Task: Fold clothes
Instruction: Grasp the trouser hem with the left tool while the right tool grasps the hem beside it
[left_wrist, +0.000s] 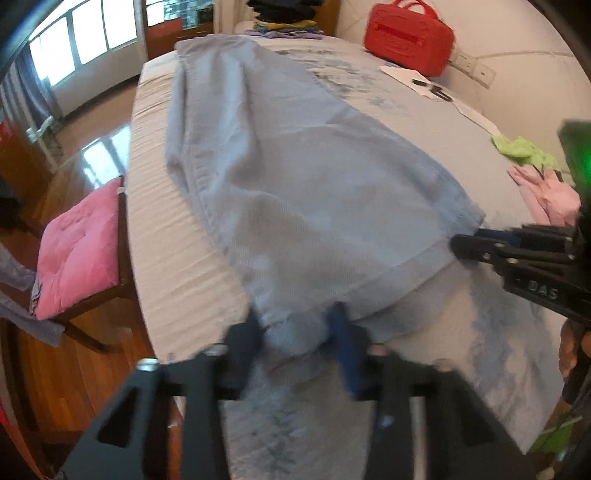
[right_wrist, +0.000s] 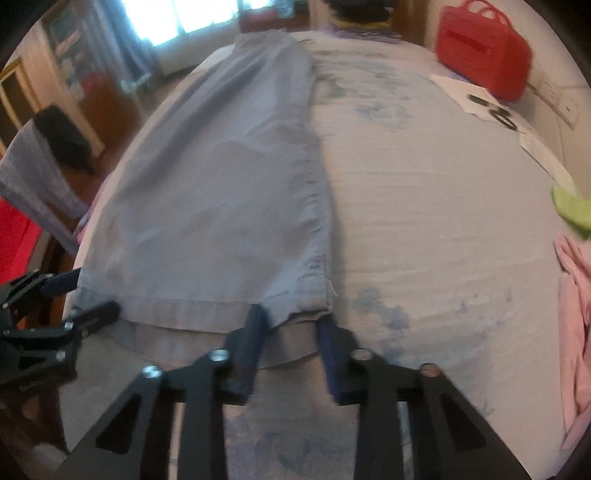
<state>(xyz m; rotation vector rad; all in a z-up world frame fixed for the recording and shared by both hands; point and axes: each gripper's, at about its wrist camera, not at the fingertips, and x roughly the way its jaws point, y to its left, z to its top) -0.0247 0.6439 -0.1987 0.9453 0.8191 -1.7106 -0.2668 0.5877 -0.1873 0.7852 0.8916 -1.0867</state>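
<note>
Left wrist view: the left tool (left_wrist: 297, 332) sits at the near hem of a pale blue garment (left_wrist: 280, 177) that lies stretched lengthwise along the bed (left_wrist: 424, 122), close to its left edge. Its two blue-padded fingers stand apart with a bunched fold of the hem between them; whether they pinch it I cannot tell, as the frame is blurred. The right tool (left_wrist: 467, 242) reaches in from the right and touches the hem's other corner. A red bag (left_wrist: 408, 37) stands at the far side, green cloth (left_wrist: 524, 149) and pink cloth (left_wrist: 546, 195) lie at the right edge, and a pink cushion (left_wrist: 79, 247) rests on a chair beside the bed.

Right wrist view: the right tool (right_wrist: 291, 321) has its fingers apart around the garment's (right_wrist: 221, 192) near right corner, with the hem edge lying between them. The left tool (right_wrist: 90, 295) is at the hem's left corner, its jaws parted with the hem edge between them. The red bag (right_wrist: 484, 48) stands far right.
</note>
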